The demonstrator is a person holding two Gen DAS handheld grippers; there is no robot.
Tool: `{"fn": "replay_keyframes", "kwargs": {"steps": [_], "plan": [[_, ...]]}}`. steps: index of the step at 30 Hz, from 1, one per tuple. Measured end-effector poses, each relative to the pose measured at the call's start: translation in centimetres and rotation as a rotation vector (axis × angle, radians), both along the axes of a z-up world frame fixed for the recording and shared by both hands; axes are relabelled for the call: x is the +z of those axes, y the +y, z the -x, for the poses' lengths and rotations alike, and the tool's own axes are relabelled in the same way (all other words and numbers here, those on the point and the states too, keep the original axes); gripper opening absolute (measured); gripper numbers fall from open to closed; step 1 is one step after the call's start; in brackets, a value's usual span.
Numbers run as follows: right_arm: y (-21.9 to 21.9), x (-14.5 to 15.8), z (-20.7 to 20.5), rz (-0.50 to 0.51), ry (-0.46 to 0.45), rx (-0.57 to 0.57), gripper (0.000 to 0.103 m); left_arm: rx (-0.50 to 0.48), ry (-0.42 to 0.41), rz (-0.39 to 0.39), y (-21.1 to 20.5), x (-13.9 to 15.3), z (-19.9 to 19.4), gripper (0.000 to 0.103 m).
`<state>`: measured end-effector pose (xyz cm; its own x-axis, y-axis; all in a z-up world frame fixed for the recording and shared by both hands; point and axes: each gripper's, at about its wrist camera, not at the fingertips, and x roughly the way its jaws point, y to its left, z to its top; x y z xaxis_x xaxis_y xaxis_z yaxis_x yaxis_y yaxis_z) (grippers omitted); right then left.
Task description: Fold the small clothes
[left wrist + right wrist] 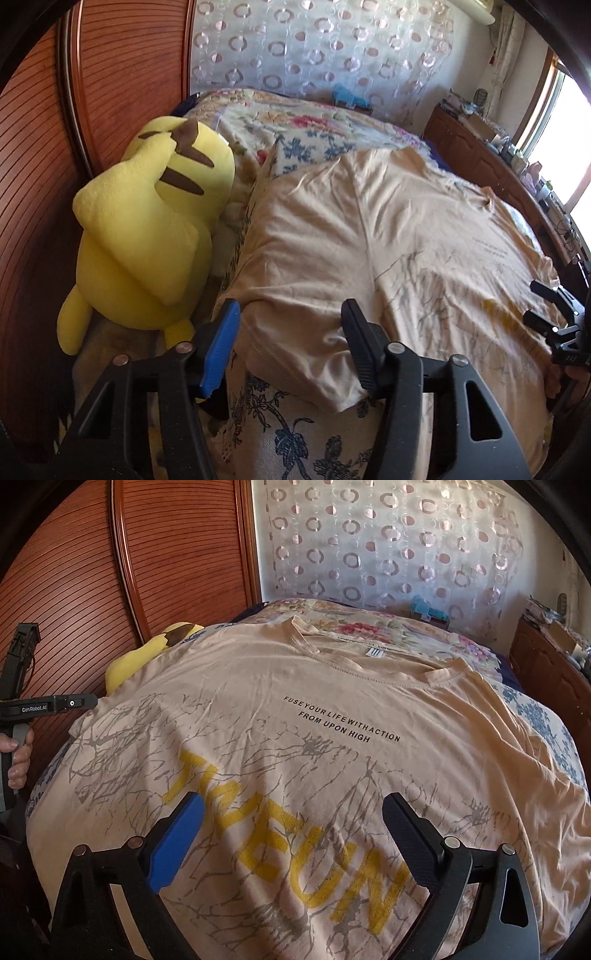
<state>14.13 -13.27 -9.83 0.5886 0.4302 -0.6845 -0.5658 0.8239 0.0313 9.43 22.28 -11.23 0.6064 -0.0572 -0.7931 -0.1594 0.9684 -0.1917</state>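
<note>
Looking along my left gripper [290, 314], I see both fingers spread wide with nothing between them, hovering over the near sleeve of the peach T-shirt [406, 236]. The blue pad [219, 350] sits just past the sleeve's outer edge, while the black finger [360, 347] is over the sleeve cloth itself; whether either one touches the fabric I cannot tell. The shirt lies spread flat, front up, on the floral bedspread [295, 443], and that sleeve hem hangs near the bed's front edge. A yellow plush toy [147, 229] leans against the slatted wooden headboard [44, 184], just beside the shirt's sleeve.

From my right gripper [291, 808], the jaws are also wide apart and hold nothing, poised above the shirt's chest print, over large yellow letters crossed by grey branch-like lines. Further up the cloth reads "FUSE YOUR LIFE WITH ACTION FROM UPON HIGH", and the collar lies toward the far side of the bed. The shirt is wrinkled but unfolded. At the left edge of this view my left hand [18, 760] grips the other tool's handle. A curtain with ring patterns [388, 546] hangs behind the bed, and a wooden cabinet [546, 679] stands along the right side
</note>
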Motion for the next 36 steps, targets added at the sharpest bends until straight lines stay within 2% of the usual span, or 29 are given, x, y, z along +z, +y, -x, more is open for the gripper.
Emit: {"fn": "replay_keyframes", "kwargs": {"steps": [2, 6, 9, 10, 11, 12, 16, 20, 28, 31, 33, 34, 35, 36], "plan": [[-0.2, 0.0, -0.1, -0.003, 0.005, -0.007, 0.097, -0.006, 0.027, -0.012, 0.1, -0.6, -0.4, 0.05], [-0.6, 0.3, -0.2, 0.003, 0.001, -0.017, 0.097, -0.036, 0.014, -0.014, 0.3, -0.8, -0.3, 0.044], [-0.4, 0.2, 0.0, 0.009, -0.008, -0.018, 0.097, -0.051, 0.004, -0.076, -0.2, -0.5, -0.2, 0.027], [-0.1, 0.1, -0.1, 0.01, -0.012, -0.019, 0.097, -0.05, 0.005, -0.114, -0.5, -0.3, -0.1, 0.019], [0.5, -0.2, -0.4, 0.01, -0.014, -0.019, 0.097, -0.043, 0.006, -0.137, -0.6, -0.1, -0.2, 0.006], [0.8, -0.4, -0.5, 0.01, -0.016, -0.022, 0.097, -0.04, 0.0, -0.143, -0.6, 0.2, 0.0, 0.005], [1.4, -0.8, -0.9, 0.011, -0.022, -0.026, 0.097, -0.052, -0.056, -0.185, -1.5, 1.9, 0.5, 0.003], [1.4, -0.8, -0.8, 0.012, -0.022, -0.027, 0.097, -0.084, -0.09, -0.194, -2.7, 3.4, 0.1, 0.003], [1.3, -0.7, -0.8, 0.016, -0.021, -0.028, 0.097, -0.225, -0.182, -0.171, -8.5, 7.8, -2.2, 0.003], [1.2, -0.7, -0.8, 0.015, -0.019, -0.028, 0.097, -0.307, -0.218, -0.142, -11.6, 9.7, -2.5, 0.003], [1.2, -0.8, -0.7, 0.014, -0.019, -0.029, 0.097, -0.328, -0.235, -0.13, -12.8, 10.5, -2.3, 0.003], [1.1, -0.8, -0.8, 0.014, -0.02, -0.028, 0.097, -0.323, -0.239, -0.136, -13.1, 10.7, -2.1, 0.008], [1.1, -0.7, -0.8, 0.014, -0.019, -0.028, 0.097, -0.321, -0.243, -0.139, -13.2, 10.9, -1.9, 0.02], [1.1, -0.8, -0.8, 0.013, -0.019, -0.028, 0.097, -0.324, -0.25, -0.132, -13.1, 11.0, -1.7, 0.025]]}}
